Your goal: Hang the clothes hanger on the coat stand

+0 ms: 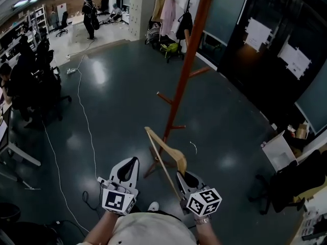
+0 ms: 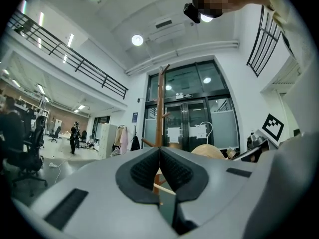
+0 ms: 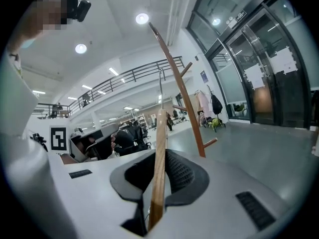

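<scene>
The wooden clothes hanger [image 1: 164, 154] is tilted up in front of me, and my right gripper [image 1: 182, 176] is shut on its lower part. In the right gripper view its wooden bar [image 3: 158, 163] runs up between the dark pads, with its metal hook [image 3: 160, 83] above. The reddish-brown coat stand [image 1: 185, 73] rises just beyond the hanger, with pegs sticking out at several heights. It also shows in both gripper views [image 3: 183, 91] [image 2: 160, 108]. My left gripper [image 1: 132, 162] hangs to the left of the hanger. Its jaws [image 2: 159, 167] are pressed together with nothing between them.
A white cable [image 1: 84, 111] trails across the dark floor at the left. Desks and seated people [image 1: 23, 80] line the left side. A clothes rack [image 1: 168, 14] stands at the back. A white box [image 1: 280, 149] and a dark chair [image 1: 291, 188] sit at the right by the glass wall.
</scene>
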`<state>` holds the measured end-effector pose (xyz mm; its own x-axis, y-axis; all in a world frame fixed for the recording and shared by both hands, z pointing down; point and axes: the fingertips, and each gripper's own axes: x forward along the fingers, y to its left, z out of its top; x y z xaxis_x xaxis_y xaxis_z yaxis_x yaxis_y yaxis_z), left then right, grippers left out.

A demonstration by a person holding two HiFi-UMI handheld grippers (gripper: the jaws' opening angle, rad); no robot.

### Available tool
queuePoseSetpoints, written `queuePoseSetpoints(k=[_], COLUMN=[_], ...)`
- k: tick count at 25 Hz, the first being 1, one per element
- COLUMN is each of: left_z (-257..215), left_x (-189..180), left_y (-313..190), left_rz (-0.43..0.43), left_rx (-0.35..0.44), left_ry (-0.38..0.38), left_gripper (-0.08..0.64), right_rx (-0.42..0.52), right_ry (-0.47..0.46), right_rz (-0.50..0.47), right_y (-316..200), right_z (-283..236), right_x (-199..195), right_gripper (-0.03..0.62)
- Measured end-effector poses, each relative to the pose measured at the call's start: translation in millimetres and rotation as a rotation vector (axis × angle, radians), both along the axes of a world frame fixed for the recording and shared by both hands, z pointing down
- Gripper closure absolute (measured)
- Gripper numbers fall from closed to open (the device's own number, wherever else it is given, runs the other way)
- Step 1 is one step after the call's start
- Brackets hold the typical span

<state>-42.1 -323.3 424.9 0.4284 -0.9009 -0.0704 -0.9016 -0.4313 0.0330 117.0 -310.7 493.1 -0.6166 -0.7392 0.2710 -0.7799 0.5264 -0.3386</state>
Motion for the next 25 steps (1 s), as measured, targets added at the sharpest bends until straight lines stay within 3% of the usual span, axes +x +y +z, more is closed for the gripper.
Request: queuePoseSetpoints(k=[4,9,13,19,25], left_z=[-8,-3,-4,-16,-46], left_x=[23,14,15,37,56], left_y=[-10,-21,-30,-37,-64], left_rz=[-0.013,-0.074,-0.084,-0.03,0.04], left_rx=[0.027,-0.003,0.001,0.021,0.06], left_ry=[0.018,-0.001,-0.019,0.009,0.001], left_gripper=[0.548,0.548,0.548,0.548,0.548], right_rx=[0.015,0.039,0.063,0.077,0.165], right_ry=[0.013,0.073,0.087,0.051,0.045], right_rz=[-0.081,-0.169,-0.309,-0.434,-0.517], right_y=[-15,-27,-30,-42,-80], right_z=[-7,-9,-9,-24,-69], right_x=[21,27,24,22,18], right_gripper=[0.526,0.526,0.526,0.526,0.526])
